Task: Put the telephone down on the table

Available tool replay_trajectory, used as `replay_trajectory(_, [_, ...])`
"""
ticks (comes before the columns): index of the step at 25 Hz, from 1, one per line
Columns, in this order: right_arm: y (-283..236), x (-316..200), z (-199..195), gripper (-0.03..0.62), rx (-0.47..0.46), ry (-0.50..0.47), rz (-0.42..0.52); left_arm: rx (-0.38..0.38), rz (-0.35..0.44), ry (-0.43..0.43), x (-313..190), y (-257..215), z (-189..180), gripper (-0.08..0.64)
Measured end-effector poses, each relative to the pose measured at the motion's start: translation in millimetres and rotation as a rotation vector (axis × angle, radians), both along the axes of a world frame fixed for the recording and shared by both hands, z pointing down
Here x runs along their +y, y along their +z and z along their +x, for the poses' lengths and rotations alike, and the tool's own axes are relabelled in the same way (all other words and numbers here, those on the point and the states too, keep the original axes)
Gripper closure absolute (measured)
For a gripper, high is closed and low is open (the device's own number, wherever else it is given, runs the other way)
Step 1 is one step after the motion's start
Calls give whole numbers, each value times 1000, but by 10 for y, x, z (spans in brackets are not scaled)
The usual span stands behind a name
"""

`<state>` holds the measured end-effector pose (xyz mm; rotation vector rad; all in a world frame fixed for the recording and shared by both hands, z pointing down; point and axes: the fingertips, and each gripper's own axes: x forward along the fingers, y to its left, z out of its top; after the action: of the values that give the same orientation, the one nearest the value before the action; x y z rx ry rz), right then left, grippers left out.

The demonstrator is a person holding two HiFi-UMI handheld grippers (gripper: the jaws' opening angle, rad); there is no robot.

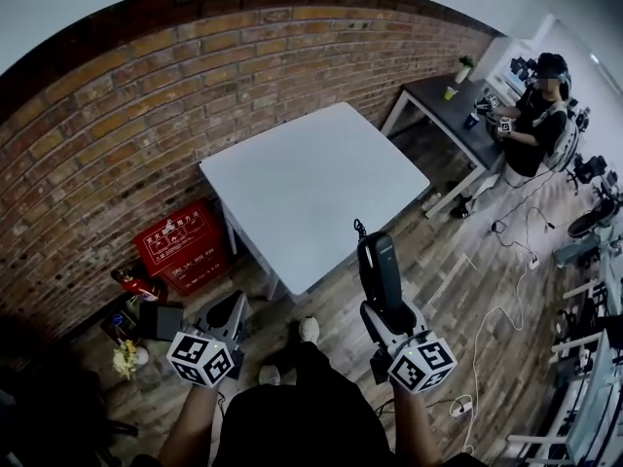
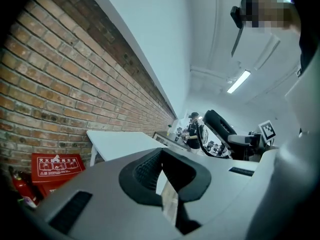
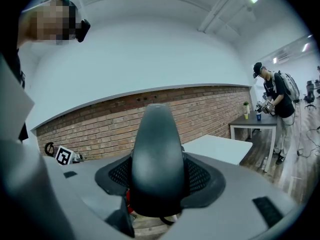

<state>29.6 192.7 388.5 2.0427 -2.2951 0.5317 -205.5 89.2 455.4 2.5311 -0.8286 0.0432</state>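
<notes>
Head view shows the telephone (image 1: 378, 269) upright, off the tabletop by the near edge of the table (image 1: 292, 193), its lower end buried in the clamped right gripper (image 1: 387, 317). Only the left gripper view shows the left gripper (image 2: 161, 156) closed and empty.

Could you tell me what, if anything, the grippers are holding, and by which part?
The right gripper clamps the black telephone handset by its lower end; the left gripper holds nothing.

1. Telephone (image 3: 156, 154) was black plastic, smooth w/ slight sheen.
2. Right gripper (image 3: 157, 181) was grey matt plastic; pads (image 3: 201, 176) black, ribbed.
3. Table (image 1: 311, 183) top looked white, smooth, matt.
4. Wall (image 1: 117, 115) was rough red brick.
5. Floor (image 1: 458, 270) was dull wood planks.
</notes>
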Motion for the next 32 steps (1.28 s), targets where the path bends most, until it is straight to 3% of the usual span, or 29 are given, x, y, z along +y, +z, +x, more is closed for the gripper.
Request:
replay_trajectory(10, [145,-530,300,318,-32,-38,7,-48,13,-18,-365,94,292,548])
replay_trajectory(18, [225,-1154,896,318,-23,-83,-5,-64,28,-19,-841,7,911,546])
replay_trajectory(32, [590,-2644,1738,318,-32,-252,-46,-130,29,-160,-1744,-40,1851,546])
